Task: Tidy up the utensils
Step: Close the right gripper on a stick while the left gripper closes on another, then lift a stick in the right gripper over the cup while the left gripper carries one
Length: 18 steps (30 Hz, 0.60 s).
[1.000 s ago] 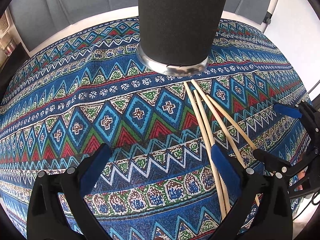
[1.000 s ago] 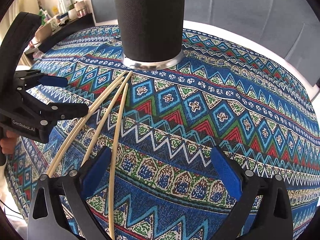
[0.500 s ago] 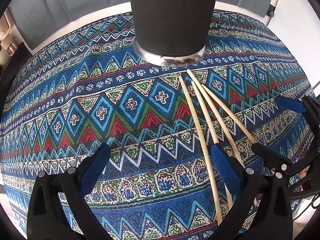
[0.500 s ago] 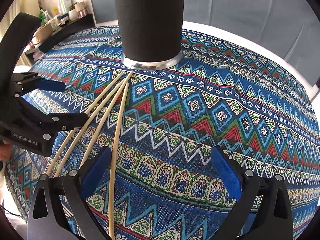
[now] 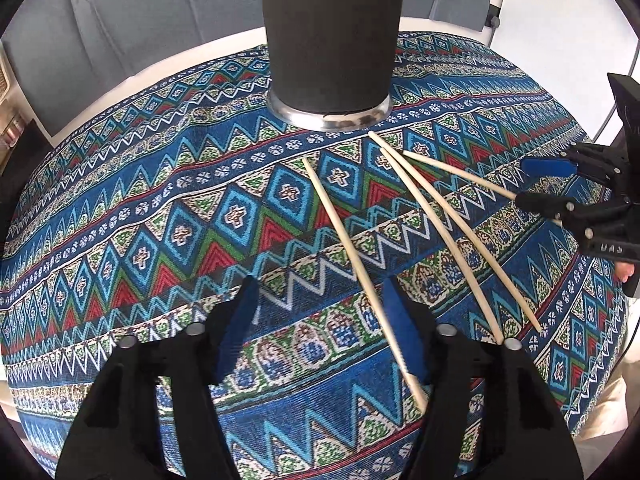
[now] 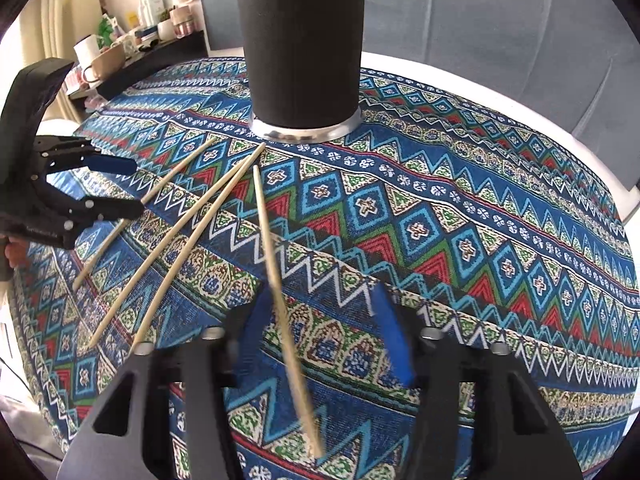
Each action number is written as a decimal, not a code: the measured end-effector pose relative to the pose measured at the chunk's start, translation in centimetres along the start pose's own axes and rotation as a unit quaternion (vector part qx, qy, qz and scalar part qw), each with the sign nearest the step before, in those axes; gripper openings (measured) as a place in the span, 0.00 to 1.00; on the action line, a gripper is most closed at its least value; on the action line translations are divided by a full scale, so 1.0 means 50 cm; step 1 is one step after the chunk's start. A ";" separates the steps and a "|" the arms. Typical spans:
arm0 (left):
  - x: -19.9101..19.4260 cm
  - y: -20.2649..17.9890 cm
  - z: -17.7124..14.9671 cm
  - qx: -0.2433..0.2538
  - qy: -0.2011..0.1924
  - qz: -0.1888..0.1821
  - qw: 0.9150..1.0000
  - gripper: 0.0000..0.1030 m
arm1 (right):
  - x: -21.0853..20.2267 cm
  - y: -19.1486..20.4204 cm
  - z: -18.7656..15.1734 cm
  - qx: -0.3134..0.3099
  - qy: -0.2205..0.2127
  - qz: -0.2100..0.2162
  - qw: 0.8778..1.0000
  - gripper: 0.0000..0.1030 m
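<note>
Both tools closing: left tool and right tool each around 1 chopstick; black holder upright.

Patterned tablecloth, blue with red, green and white geometric bands, covers the table. Grey sofa behind it. Cluttered dark shelf holds bottles and jars.

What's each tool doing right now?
Left tool: closing, a chopstick between its jaws, not yet gripped.
Right tool: closing, another chopstick between its jaws, not yet gripped.
</note>
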State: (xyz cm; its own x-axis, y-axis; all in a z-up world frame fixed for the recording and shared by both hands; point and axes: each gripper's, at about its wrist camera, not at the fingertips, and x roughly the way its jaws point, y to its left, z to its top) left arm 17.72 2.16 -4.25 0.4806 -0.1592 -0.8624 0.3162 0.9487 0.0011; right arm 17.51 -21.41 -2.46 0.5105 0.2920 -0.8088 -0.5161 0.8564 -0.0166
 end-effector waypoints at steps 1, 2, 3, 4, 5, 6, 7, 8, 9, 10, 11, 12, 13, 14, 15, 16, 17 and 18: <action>-0.001 0.007 0.002 -0.003 0.002 -0.001 1.000 0.32 | -0.004 -0.005 -0.004 -0.008 0.002 -0.002 1.000 0.14; -0.005 0.025 -0.003 -0.010 0.003 -0.002 1.000 0.24 | -0.008 -0.008 -0.009 -0.017 0.002 -0.003 1.000 0.08; -0.007 0.042 -0.007 -0.018 0.006 -0.005 1.000 0.13 | -0.011 -0.012 -0.014 -0.022 0.003 -0.007 1.000 0.07; -0.010 0.057 -0.012 -0.028 0.007 -0.011 1.000 0.08 | -0.015 -0.017 -0.018 -0.021 0.004 -0.013 1.000 0.06; -0.008 0.067 -0.015 -0.037 0.008 -0.021 0.999 0.07 | -0.017 -0.021 -0.022 -0.018 0.003 -0.019 1.000 0.05; -0.010 0.076 -0.020 -0.044 0.006 -0.027 0.999 0.06 | -0.019 -0.024 -0.027 -0.017 0.002 -0.027 0.999 0.04; -0.012 0.081 -0.023 -0.046 0.004 -0.028 0.999 0.06 | -0.021 -0.025 -0.030 -0.017 0.000 -0.035 0.999 0.04; -0.012 0.079 -0.022 -0.046 0.002 -0.026 0.999 0.06 | -0.023 -0.028 -0.034 -0.015 -0.001 -0.037 0.999 0.04; -0.013 0.079 -0.024 -0.048 0.000 -0.026 0.999 0.05 | -0.025 -0.033 -0.037 -0.005 -0.002 -0.034 0.999 0.04; -0.015 0.079 -0.026 -0.051 -0.002 -0.024 0.998 0.05 | -0.027 -0.042 -0.038 0.010 -0.002 -0.027 1.000 0.04; -0.015 0.077 -0.027 -0.051 -0.003 -0.027 0.998 0.05 | -0.028 -0.052 -0.040 0.028 -0.002 -0.016 0.999 0.04; -0.015 0.077 -0.027 -0.052 -0.004 -0.034 0.998 0.05 | -0.030 -0.063 -0.041 0.048 -0.002 -0.003 0.999 0.04; -0.018 0.080 -0.032 -0.057 -0.004 -0.040 0.998 0.05 | -0.031 -0.076 -0.042 0.069 0.000 0.014 0.998 0.04; -0.020 0.083 -0.035 -0.061 -0.003 -0.044 0.997 0.05 | -0.032 -0.087 -0.045 0.087 -0.001 0.034 0.996 0.04; -0.023 0.084 -0.035 -0.064 -0.002 -0.049 0.997 0.05 | -0.034 -0.095 -0.048 0.102 -0.004 0.054 0.993 0.04; -0.026 0.086 -0.037 -0.068 -0.001 -0.053 0.996 0.05 | -0.036 -0.102 -0.051 0.115 -0.007 0.071 0.991 0.04; -0.029 0.089 -0.039 -0.070 -0.002 -0.053 0.996 0.05 | -0.039 -0.106 -0.054 0.126 -0.010 0.083 0.989 0.04; -0.032 0.088 -0.039 -0.070 -0.003 -0.053 0.996 0.05 | -0.043 -0.111 -0.056 0.134 -0.014 0.096 0.986 0.04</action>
State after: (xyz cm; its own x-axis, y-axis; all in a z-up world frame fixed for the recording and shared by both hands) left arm 16.74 7.13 -3.82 0.4548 -0.2623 -0.8511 0.2492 0.9549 -0.1611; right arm 17.36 -27.97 -2.26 0.4427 0.4678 -0.7650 -0.4064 0.8651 0.2938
